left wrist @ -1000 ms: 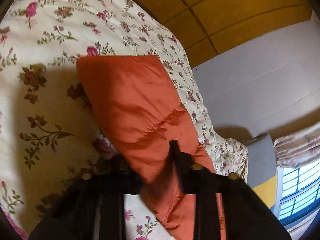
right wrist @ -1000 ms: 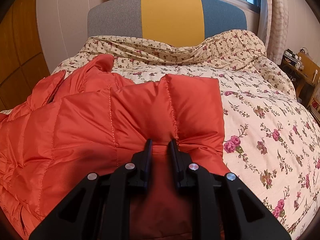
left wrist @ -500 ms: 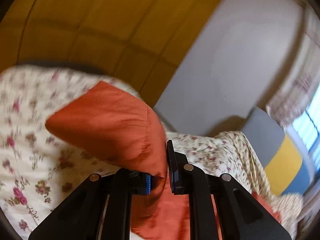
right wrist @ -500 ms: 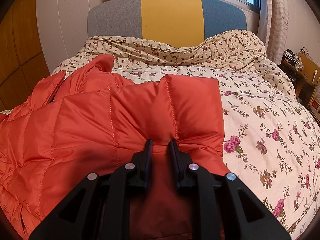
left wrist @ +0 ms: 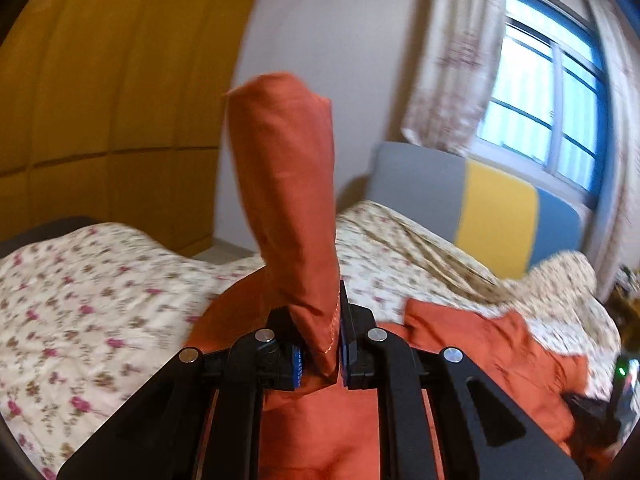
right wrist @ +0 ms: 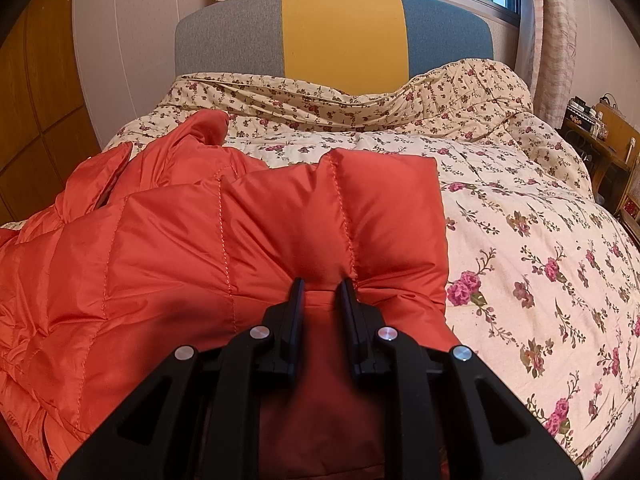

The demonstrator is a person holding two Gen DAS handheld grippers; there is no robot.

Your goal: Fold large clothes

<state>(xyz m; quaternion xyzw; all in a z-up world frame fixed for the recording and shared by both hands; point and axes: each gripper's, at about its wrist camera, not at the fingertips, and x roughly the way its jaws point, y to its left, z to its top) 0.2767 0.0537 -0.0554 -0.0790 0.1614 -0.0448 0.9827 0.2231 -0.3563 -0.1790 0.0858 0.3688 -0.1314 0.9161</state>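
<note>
An orange-red quilted puffer jacket lies spread on a floral bedspread. My right gripper is shut on the jacket's near hem and rests low on the bed. My left gripper is shut on one jacket sleeve. The sleeve stands up out of the jaws, its cuff end high in the air. The rest of the jacket lies below and to the right in the left wrist view.
A grey, yellow and blue headboard stands at the bed's far end under a window with curtains. Wooden wardrobe panels line the left. A cluttered wooden desk stands at the far right.
My left gripper has lifted the sleeve off the bedspread and swung round toward the headboard; the sleeve now stands upright. My right gripper and the jacket hem have not moved.
</note>
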